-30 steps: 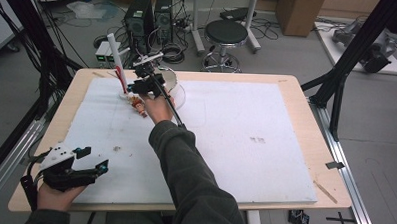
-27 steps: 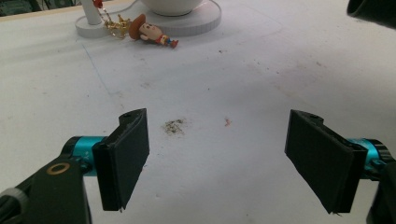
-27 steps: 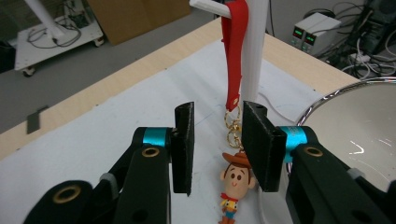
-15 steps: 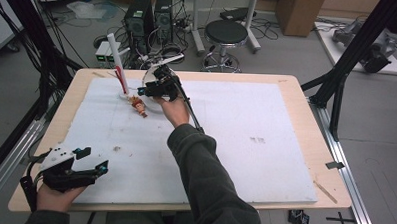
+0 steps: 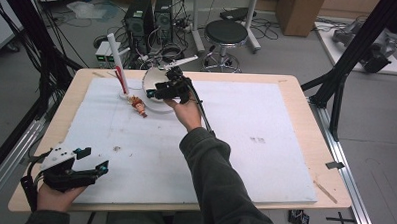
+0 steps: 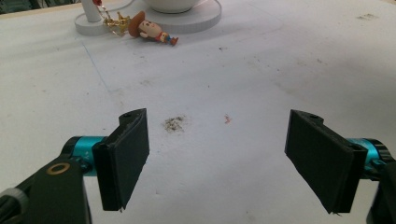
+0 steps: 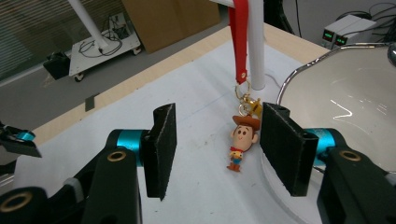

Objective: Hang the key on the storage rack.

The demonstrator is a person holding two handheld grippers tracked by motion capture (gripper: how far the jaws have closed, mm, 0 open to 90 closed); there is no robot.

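light: bright, even | shadows: soft | glare: bowl (image 7: 355, 93) | blur: slight

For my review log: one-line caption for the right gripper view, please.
Right gripper, jaws just opening and empty, above a cowboy keychain figure lying on the white mat by a red strap and white bowl.

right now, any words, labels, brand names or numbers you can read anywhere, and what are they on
None can be read.
Grey boxes behind the table: small green lit displays, too small and blurred to read.
Red strap on the white stand: no print shows.
Cowboy figure keychain: a painted face, no text.
White bowl: plain.
Black computer towers on the floor: no label legible.
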